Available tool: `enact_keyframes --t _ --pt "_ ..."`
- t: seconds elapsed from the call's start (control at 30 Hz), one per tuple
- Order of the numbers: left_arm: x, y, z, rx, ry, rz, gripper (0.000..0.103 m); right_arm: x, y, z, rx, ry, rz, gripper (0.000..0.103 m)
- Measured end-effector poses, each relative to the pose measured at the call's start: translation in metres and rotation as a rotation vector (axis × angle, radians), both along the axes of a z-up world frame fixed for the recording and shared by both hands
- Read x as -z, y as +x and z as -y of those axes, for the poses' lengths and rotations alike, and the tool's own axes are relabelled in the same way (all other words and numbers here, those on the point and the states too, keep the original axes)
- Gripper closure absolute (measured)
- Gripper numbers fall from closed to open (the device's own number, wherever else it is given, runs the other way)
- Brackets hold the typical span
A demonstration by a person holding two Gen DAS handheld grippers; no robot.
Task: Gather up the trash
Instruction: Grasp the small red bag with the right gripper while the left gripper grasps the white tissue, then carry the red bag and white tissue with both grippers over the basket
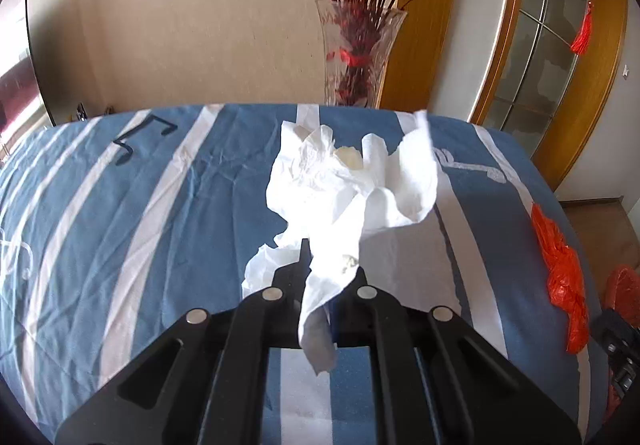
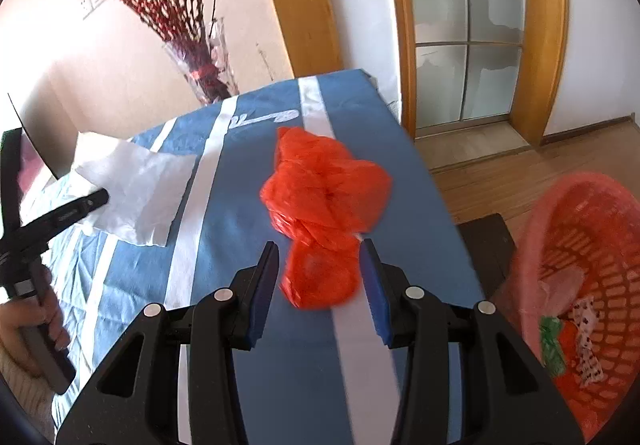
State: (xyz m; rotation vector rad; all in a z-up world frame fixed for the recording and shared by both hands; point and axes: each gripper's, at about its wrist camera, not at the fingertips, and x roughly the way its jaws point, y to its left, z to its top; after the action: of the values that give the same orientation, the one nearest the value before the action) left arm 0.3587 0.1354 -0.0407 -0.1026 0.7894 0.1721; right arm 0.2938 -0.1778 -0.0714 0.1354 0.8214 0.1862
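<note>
Right wrist view is showing the right gripper [image 2: 320,257] standing wide, its blue-padded fingers flanking the near lobe of a crumpled orange plastic bag [image 2: 324,197] without visibly touching it; judging by that straddle, the spread is meant to take in the bag's loose bulk before closing. The bag is lying on the blue striped cloth covering the desk [image 2: 280,365], near the right edge, probably because a pink basket [image 2: 580,245] is waiting just beyond that edge with a few scraps already in it. Further left, the left gripper [image 2: 98,201] is pinching a white tissue [image 2: 140,185].

Left wrist view is confirming this: the left gripper [image 1: 316,265] is clamping a twisted neck of the tissue [image 1: 344,181], so the crumpled bulk is fanning out ahead of the tips. Behind the desk, a glass vase [image 1: 356,53] of red branches is standing clear of the work.
</note>
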Motion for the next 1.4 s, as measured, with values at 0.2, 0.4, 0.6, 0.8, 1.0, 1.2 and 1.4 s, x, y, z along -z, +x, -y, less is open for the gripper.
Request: enact_keyframes --t 0.2,0.4,0.6,0.8,1.0,1.2,1.4 --pt "-0.002 -0.003 0.005 0.004 0.051 0.008 0.094 0.012 0.02 -0.016 -0.013 -0.034 -0.046 0.06" --pt "-0.004 -0.007 0.008 0.008 0.07 0.011 0.094 0.02 0.019 -0.013 0.01 -0.076 -0.069 0.087" --pt "-0.01 -0.017 0.015 0.028 0.079 0.023 0.094 0.014 0.01 -0.005 0.019 -0.048 -0.054 0.096" --pt "-0.018 -0.031 0.024 0.049 0.084 0.038 0.094 -0.004 -0.009 -0.002 0.018 -0.037 -0.006 0.096" --pt "-0.031 -0.047 0.04 0.081 0.086 0.063 0.094 -0.023 -0.038 0.011 0.021 -0.011 0.036 0.096" --pt "-0.042 -0.062 0.061 0.122 0.084 0.083 0.094 -0.04 -0.067 0.028 0.044 0.0 0.082 0.096" --pt "-0.049 -0.076 0.09 0.172 0.07 0.093 0.094 -0.049 -0.094 0.049 0.08 -0.011 0.116 0.096"
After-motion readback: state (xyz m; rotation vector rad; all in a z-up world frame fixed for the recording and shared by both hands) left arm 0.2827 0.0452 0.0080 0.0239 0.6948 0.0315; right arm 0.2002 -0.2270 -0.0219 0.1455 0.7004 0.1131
